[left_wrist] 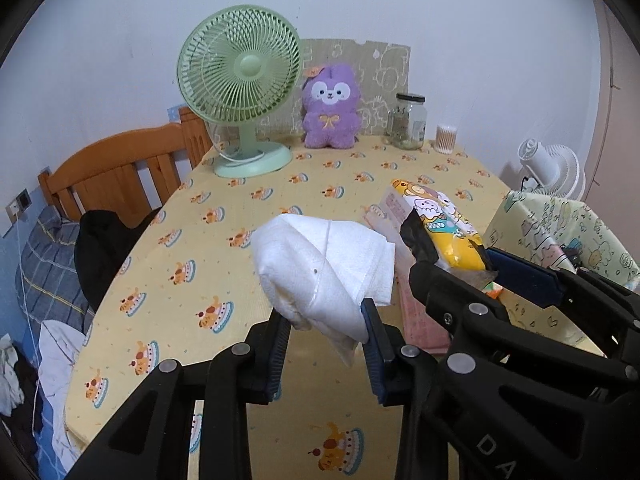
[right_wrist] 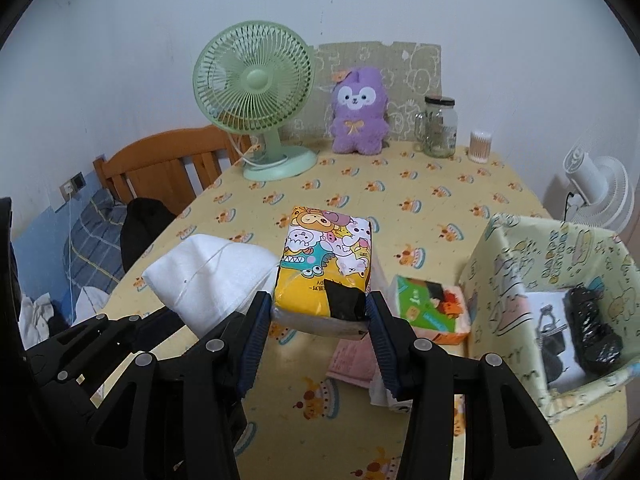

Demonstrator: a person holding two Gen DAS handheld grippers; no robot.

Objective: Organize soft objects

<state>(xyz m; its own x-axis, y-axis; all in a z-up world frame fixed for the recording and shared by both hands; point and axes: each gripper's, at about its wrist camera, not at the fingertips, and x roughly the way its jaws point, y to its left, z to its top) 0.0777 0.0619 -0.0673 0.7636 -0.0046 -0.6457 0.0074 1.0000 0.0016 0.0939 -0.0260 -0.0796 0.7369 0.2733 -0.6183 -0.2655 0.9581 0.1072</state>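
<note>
Left claw (left_wrist: 326, 340) nearest the lens, clamped on a folded white towel (left_wrist: 324, 268), held up off the table (left_wrist: 224, 264). Right claw (right_wrist: 316, 320) closed on the near end of a yellow cartoon-print tissue pack (right_wrist: 326, 256), also lifted; black patch on the pack's near end. The two claws sit side by side, towel just left of the pack, possibly touching, hard to tell through the fisheye. Below the right claw, a green-and-orange tissue pack (right_wrist: 430, 308) lies on the table, partly over a pink flat item (right_wrist: 352, 360). Patterned box (right_wrist: 504, 264) at the right edge of the table, open top, a black crumpled thing (right_wrist: 594, 336) inside on a white printed sheet. Far end of the table: green desk fan (right_wrist: 256, 92), purple plush (right_wrist: 360, 112) upright against a cardboard backing, glass jar (right_wrist: 438, 126), cotton-swab tub (right_wrist: 480, 146). Wooden headboard (left_wrist: 120, 172) and bedding left of the table; white fan (right_wrist: 600, 188) beyond the right edge.
</note>
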